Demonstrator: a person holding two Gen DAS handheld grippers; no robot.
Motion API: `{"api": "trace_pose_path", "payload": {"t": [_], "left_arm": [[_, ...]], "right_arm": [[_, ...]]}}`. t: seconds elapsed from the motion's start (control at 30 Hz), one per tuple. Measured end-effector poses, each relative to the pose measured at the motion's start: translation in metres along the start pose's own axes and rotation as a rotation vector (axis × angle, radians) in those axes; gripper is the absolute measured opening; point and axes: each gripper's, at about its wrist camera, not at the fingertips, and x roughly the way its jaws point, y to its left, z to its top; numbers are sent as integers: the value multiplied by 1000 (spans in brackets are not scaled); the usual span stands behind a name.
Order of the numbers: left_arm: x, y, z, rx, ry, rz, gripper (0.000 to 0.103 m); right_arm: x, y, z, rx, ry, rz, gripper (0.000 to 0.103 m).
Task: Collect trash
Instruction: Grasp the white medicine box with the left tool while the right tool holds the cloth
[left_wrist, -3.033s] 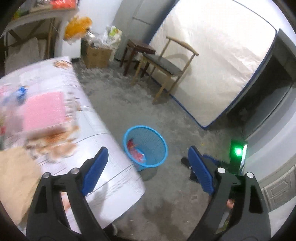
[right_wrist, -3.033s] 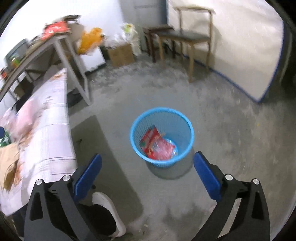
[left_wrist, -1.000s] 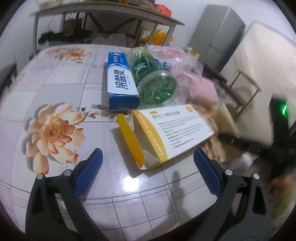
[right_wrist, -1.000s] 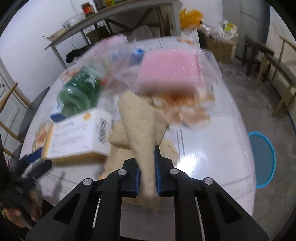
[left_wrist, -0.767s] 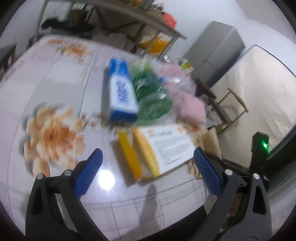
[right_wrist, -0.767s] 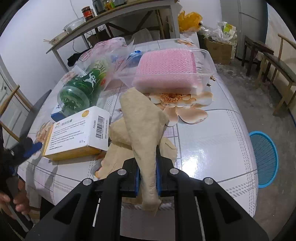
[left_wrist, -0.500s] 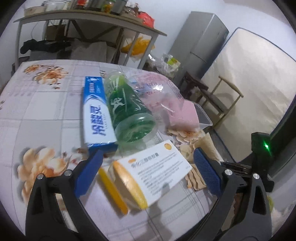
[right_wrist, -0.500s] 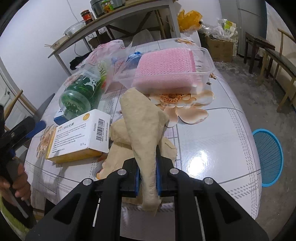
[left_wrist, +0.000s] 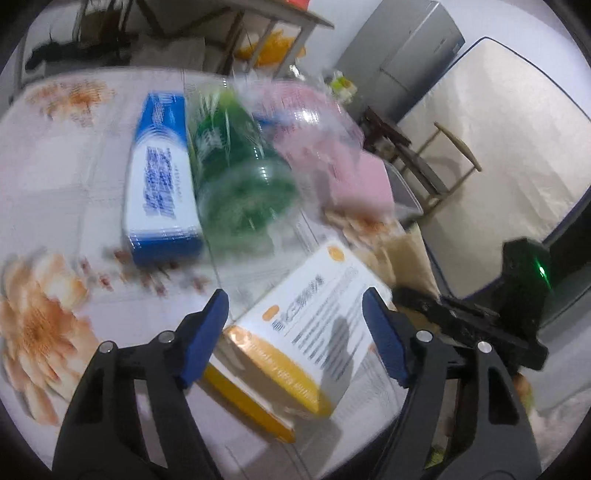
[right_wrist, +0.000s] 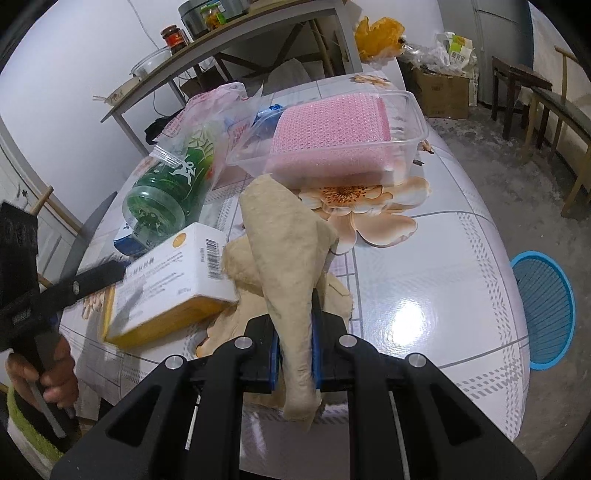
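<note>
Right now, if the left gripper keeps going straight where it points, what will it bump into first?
Most likely the white and yellow box. It lies on the table right between the closing jaws of the left gripper, which are not touching it yet. The green bottle lies beyond it, though blur makes depth uncertain.

1. Left gripper: 2 black plastic arms, each tipped with a blue pad and fixed with silver screws.
2. Right gripper: the same black frame, blue pads and 4 silver screws.
3. Person's hand wraps a black handle; yellow-green clothing shows beneath it.
</note>
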Motion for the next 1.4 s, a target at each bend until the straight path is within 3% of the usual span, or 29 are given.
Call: {"api": "trace_pose_path", "payload": {"t": [0.17, 0.3, 0.37, 0.53, 0.73, 1.0, 1.13, 1.4], "left_arm": [[2, -14, -19, 9, 59, -56, 68], [6, -36, -32, 59, 127, -118, 68], [7, -46, -36, 94, 144, -114, 68], [11, -60, -31, 159, 131, -19, 73], [33, -75, -23, 230, 170, 58, 78], [53, -94, -20, 334, 174, 193, 77], [57, -101, -24, 393, 156, 253, 72], [45, -87, -26, 325, 138, 321, 71]], "right_arm": [[-1, -5, 1, 16, 4, 20, 14], [0, -7, 2, 26, 8, 33, 14], [0, -8, 2, 32, 9, 39, 14], [0, -8, 1, 35, 10, 46, 14], [1, -7, 2, 29, 10, 44, 14], [1, -7, 2, 34, 10, 48, 14], [1, -8, 2, 45, 7, 56, 14], [1, -9, 1, 56, 4, 61, 14]]}}
